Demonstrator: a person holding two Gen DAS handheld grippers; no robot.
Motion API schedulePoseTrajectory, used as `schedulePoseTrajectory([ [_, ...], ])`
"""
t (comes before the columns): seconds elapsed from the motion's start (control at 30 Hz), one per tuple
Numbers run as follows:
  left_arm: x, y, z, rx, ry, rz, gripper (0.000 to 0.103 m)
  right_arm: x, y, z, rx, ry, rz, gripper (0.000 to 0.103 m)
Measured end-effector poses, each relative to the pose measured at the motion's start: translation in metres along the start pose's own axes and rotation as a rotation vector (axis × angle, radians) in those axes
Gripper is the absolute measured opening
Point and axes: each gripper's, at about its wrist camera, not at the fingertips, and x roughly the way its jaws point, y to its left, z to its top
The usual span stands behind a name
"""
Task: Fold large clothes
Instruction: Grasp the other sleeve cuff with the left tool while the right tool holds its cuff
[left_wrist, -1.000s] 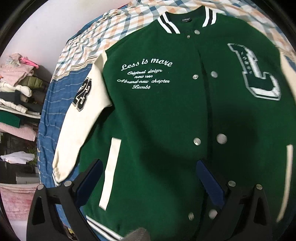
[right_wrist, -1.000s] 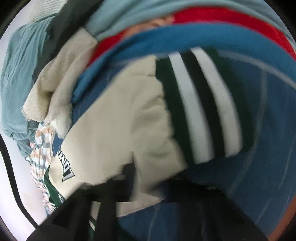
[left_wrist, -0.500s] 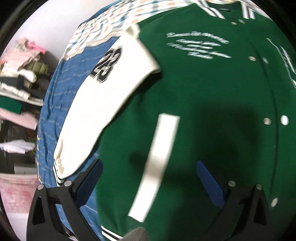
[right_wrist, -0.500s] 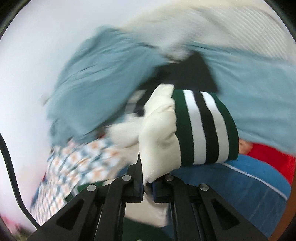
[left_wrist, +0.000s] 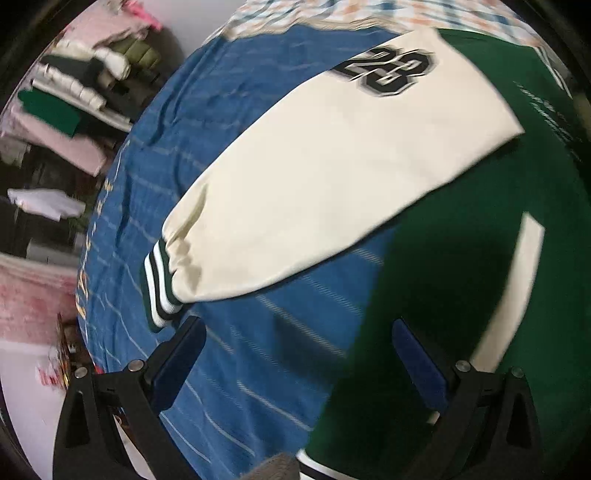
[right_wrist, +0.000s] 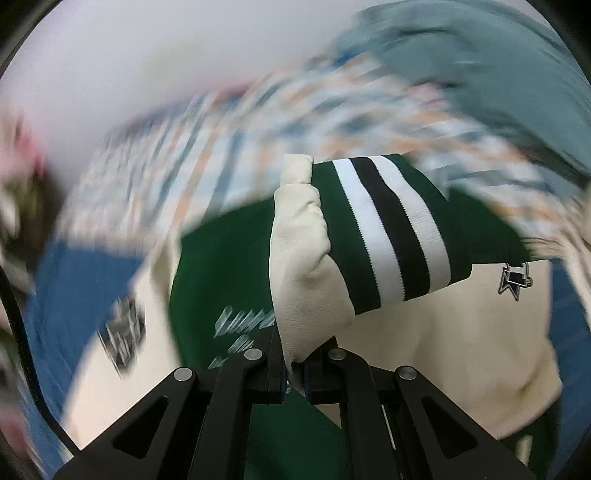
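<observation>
Fingers of the left hand-held gripper (left_wrist: 295, 354) stand wide apart, released, nothing between them; below them lies the blue striped bed cover (left_wrist: 229, 347) and the green edge of the jacket (left_wrist: 461, 280). Just beyond, the jacket's cream left sleeve (left_wrist: 314, 184) lies flat across the cover, its striped cuff (left_wrist: 157, 288) close to the left finger but apart from it. A black "23" patch (left_wrist: 388, 72) sits high on that sleeve. Farther off, a checked cloth (left_wrist: 332, 14) lies past the cover, and stacked folded clothes (left_wrist: 66, 103) fill shelves to the left.

Right hand-held gripper (right_wrist: 293, 365) is clenched on the cream fabric of the other sleeve (right_wrist: 299, 266), just behind its green, white and black cuff (right_wrist: 388, 229), which is lifted clear above the jacket. Beneath, the green front with white lettering and more cream sleeve (right_wrist: 461, 350) with a small logo patch (right_wrist: 515, 282) show. Background is blurred: checked cloth, a grey-blue garment (right_wrist: 498, 66) at upper right, pale wall beyond.
</observation>
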Motion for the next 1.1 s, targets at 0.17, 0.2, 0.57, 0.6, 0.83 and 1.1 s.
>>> schedulePoseTrajectory([
  [0.17,0.007,0.028,-0.002,-0.044,-0.018,0.001,0.103,0.078,0.068,-0.055,-0.215,0.157,-0.101,0.009],
  [0.2,0.008,0.032,-0.003,-0.054,-0.013,-0.001,0.103,0.077,0.067,-0.058,-0.231,0.169,-0.101,0.01],
  [0.57,0.052,0.12,-0.015,-0.53,0.204,-0.443,0.102,-0.044,-0.06,-0.064,0.073,0.273,0.31,0.063],
  [0.6,0.068,0.124,-0.012,-0.608,0.236,-0.531,0.102,-0.046,-0.072,-0.068,0.098,0.284,0.287,0.063],
  [0.83,0.119,0.153,0.028,-0.915,0.25,-0.584,0.101,-0.034,-0.112,-0.106,0.227,0.369,0.198,0.063],
  [1.1,0.121,0.207,0.114,-0.735,0.081,-0.357,0.019,-0.022,-0.063,-0.085,0.177,0.324,0.227,0.063],
])
